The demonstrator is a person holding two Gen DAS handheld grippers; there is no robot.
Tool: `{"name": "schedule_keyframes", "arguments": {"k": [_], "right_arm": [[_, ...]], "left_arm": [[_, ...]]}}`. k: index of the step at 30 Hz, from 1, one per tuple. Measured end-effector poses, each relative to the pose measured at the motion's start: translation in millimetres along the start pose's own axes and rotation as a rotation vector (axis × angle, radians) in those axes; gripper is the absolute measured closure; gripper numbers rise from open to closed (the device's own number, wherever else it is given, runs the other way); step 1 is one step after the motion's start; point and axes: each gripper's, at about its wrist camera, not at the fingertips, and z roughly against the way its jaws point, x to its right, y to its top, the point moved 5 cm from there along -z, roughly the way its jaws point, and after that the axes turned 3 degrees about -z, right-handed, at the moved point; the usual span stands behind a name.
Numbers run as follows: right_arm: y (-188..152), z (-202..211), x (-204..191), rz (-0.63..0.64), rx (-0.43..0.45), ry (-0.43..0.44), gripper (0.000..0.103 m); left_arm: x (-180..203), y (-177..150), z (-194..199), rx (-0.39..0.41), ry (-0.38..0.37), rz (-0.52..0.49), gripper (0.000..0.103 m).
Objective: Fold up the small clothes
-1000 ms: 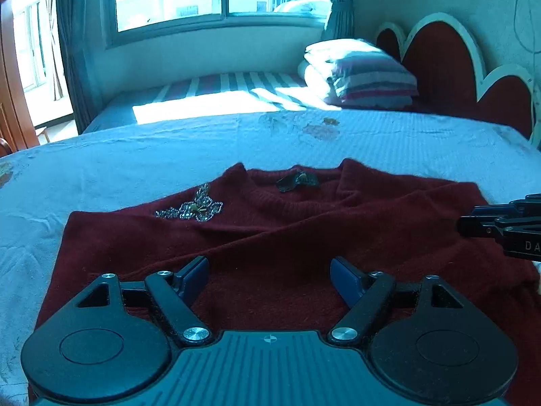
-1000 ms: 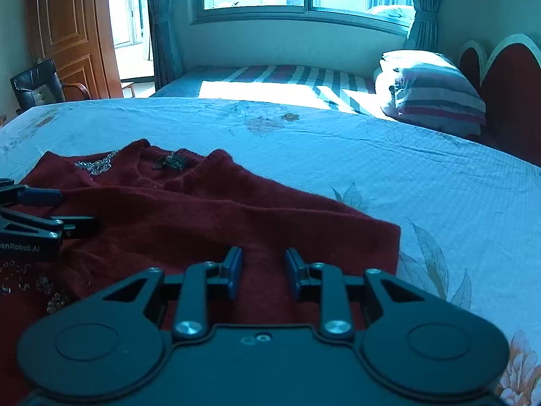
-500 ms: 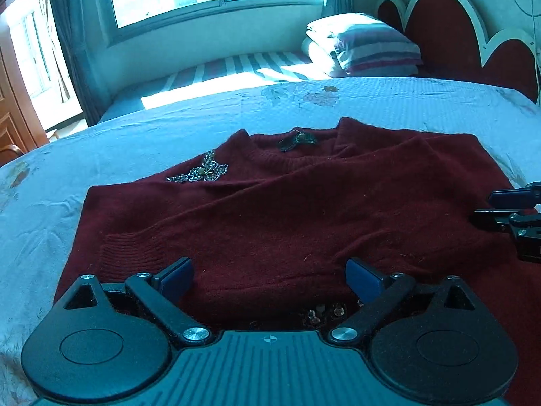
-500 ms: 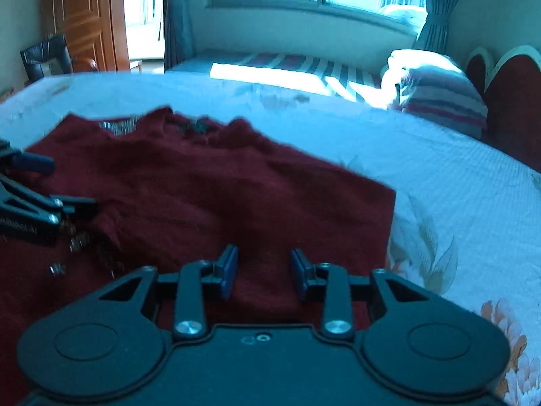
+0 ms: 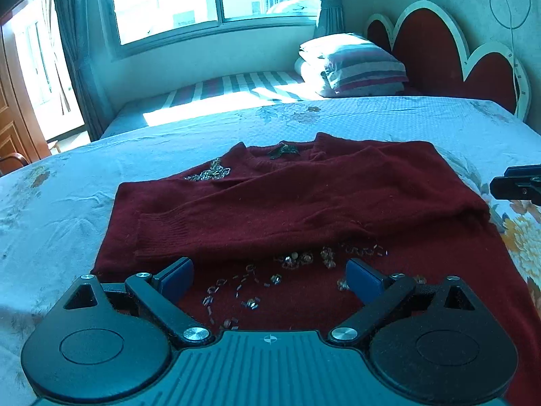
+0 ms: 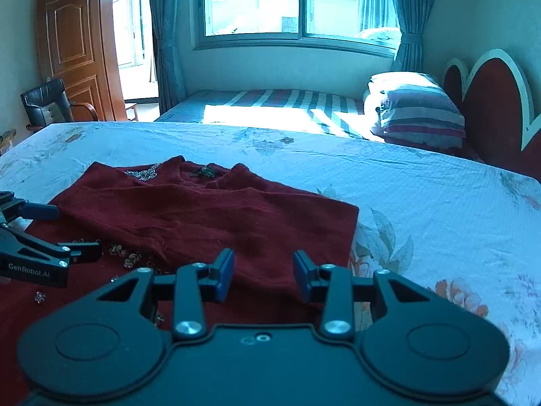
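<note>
A dark red knitted sweater (image 5: 304, 196) lies flat on the bed, neckline at the far end and both sleeves folded across its chest. Beaded trim (image 5: 297, 260) shows on the near part. My left gripper (image 5: 268, 270) hovers over that beaded area, open wide, with nothing between its blue pads. My right gripper (image 6: 263, 267) hangs above the sweater (image 6: 219, 213) near its right edge; its jaws are opening and hold nothing. The left gripper (image 6: 72, 230) shows at the left edge of the right wrist view, and the right gripper (image 5: 517, 182) at the right edge of the left wrist view.
A pale floral bedsheet (image 5: 67, 203) covers the bed around the sweater. Striped pillows (image 6: 416, 111) and a red scalloped headboard (image 5: 439, 50) stand at the far right. A black chair (image 6: 47, 105) and wooden door (image 6: 71, 44) are at far left.
Both grippers have drawn back towards the near end of the sweater and risen. The left jaws have spread wider and the right jaws have parted somewhat. The beaded trim has come into view.
</note>
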Motion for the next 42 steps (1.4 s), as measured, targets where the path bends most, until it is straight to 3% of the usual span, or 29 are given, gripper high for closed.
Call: {"name": "schedule_keyframes", "arguments": {"k": [6,11,13,15,19,24,27,31,35,38,42], "right_arm": [[-50,74,10,-0.219,-0.023,0.043,0.062],[-113,119,-3,-0.277,-0.103,0.029,0.062],[-131,128,-8,-0.314,-0.131,0.021,0.062],[-152,139,-13,-0.353,-0.168,0.019,0.062],[-177,151,-23,-0.426,-0.214,0.042,0.061],[-195,155,-40,-0.438,-0.26,0.081,0.061],[-199,157,-42,-0.473,-0.244,0.098,0.061],[-202,157,-38,-0.554,-0.223,0.13,0.061],[-201,153,-34,-0.589,-0.22,0.155,0.064],[-199,147,-32,-0.593,-0.227,0.174,0.072],[-199,136,-23,-0.621,-0.25,0.192,0.097]], "left_arm": [[-58,-75,69,-0.006,-0.025,0.042,0.007],[-106,-144,114,-0.048,-0.029,0.112,0.007],[-120,-167,124,-0.071,-0.072,0.176,0.008],[-127,-184,130,-0.092,-0.149,0.244,0.025],[-132,-215,135,-0.144,-0.275,0.342,0.037],[-128,-233,136,-0.176,-0.451,0.464,0.048],[-123,-240,130,-0.197,-0.532,0.541,0.056],[-118,-244,118,-0.183,-0.6,0.621,0.06],[-120,-249,106,-0.186,-0.632,0.695,0.074],[-121,-252,96,-0.194,-0.632,0.706,0.098],[-121,-254,93,-0.162,-0.643,0.734,0.1]]}}
